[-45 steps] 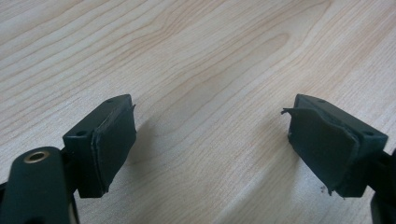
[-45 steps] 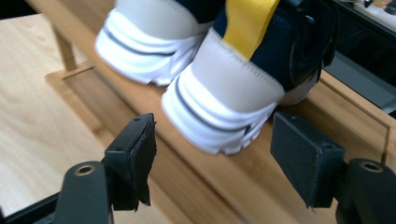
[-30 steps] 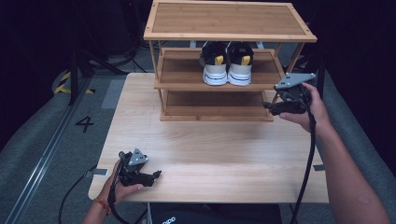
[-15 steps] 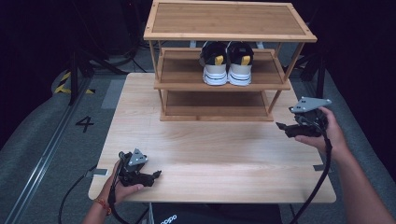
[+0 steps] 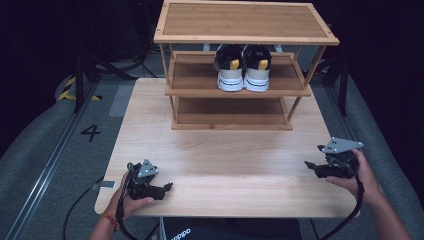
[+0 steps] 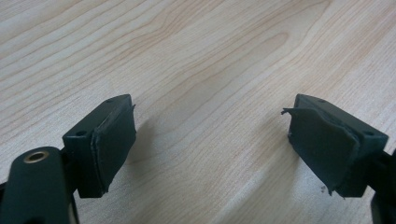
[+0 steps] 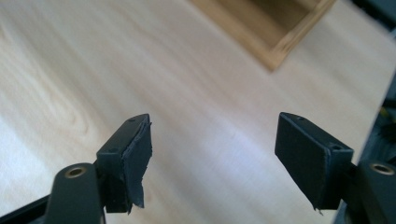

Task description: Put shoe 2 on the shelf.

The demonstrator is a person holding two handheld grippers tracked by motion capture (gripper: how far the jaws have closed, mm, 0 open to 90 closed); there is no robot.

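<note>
Painted "4" on the floor left of the rack; pair of sneakers on its middle shelf. Nearer than the rack, over the bare surface: left tongs and right tongs, both gaping wide, gripping nothing.

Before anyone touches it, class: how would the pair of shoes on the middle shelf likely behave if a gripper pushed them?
The shoes would probably slide rather than roll, since they sit flat on their soles. They look bulky and padded, so likely light for their size. Pushed unevenly, the two might separate.
</note>
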